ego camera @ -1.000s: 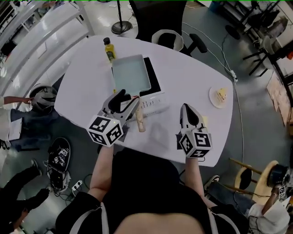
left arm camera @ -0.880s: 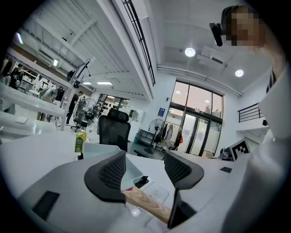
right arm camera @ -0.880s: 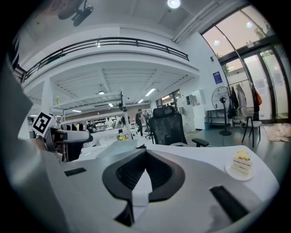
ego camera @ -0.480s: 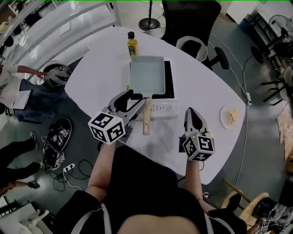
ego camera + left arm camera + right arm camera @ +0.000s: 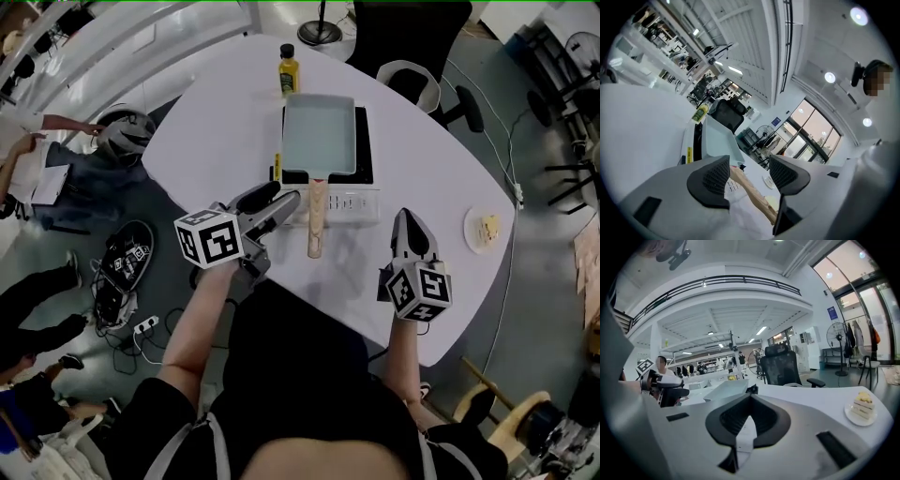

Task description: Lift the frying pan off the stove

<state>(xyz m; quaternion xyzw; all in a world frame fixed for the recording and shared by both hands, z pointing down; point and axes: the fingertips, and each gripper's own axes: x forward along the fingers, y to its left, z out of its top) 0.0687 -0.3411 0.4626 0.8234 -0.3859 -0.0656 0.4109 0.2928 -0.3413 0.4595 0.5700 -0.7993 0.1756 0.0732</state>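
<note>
Nearest to the person, the left claw (image 5: 279,201) is wide open and empty. It leans in low from the left side of the worktop (image 5: 211,141) and points to the right and a little away. The right claw (image 5: 404,219) hovers over the near right part of the worktop, well apart from everything. Its two jaws are closed together with nothing between them.

The wooden handle (image 5: 316,223) lies just to the right of the left claw's tips. Its long axis runs from the pan straight back toward the person, so the left claw meets it almost crosswise. In the left gripper view the handle (image 5: 752,192) shows through the gap between the pads, a little ahead of them, and neither pad touches it. I judge that the left claw is the nearer one by far, and it needs only a short push to the right before it can close on the handle.

Farther away, the rectangular pale blue frying pan (image 5: 319,131) sits flat on the black stove (image 5: 345,202), and beyond it stands a yellow oil bottle (image 5: 288,71).
</note>
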